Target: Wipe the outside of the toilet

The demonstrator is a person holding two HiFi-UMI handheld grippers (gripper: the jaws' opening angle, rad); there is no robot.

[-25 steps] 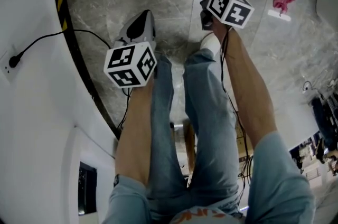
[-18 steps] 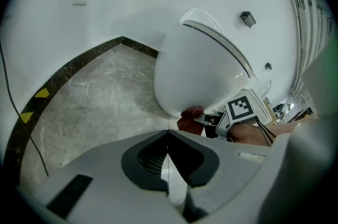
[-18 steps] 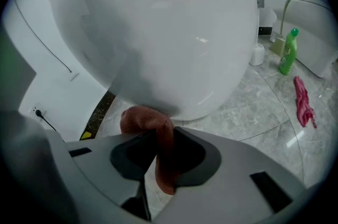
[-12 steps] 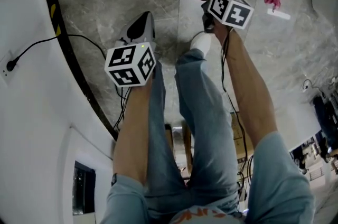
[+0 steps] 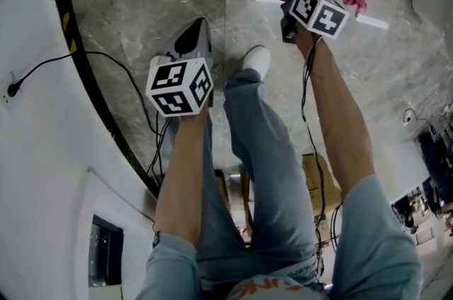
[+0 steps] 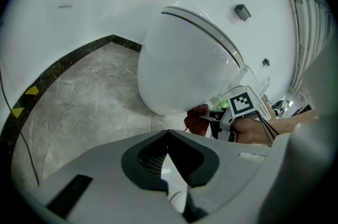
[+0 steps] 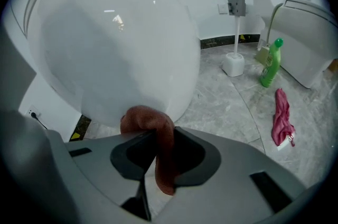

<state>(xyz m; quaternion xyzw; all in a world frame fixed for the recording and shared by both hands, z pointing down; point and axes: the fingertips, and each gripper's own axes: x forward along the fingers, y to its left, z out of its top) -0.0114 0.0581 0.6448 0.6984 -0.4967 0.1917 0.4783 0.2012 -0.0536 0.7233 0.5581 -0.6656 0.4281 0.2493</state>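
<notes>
Right gripper view shows the right tongs (image 7: 161, 137) clamped on a rust-red cloth (image 7: 140, 116), which touches the low outside of the white toilet (image 7: 116, 33). The left tongs (image 6: 169, 133) are closed together, empty, apart from the bowl.

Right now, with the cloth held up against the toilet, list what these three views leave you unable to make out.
- Right gripper view: whether the cloth presses the toilet; its own fold covers the contact.
- Head view: the toilet's upper part, cut off by the top edge.
- Right gripper view: the green bottle label, too small.
- Left gripper view: the right gripper jaws, behind its cube.
</notes>
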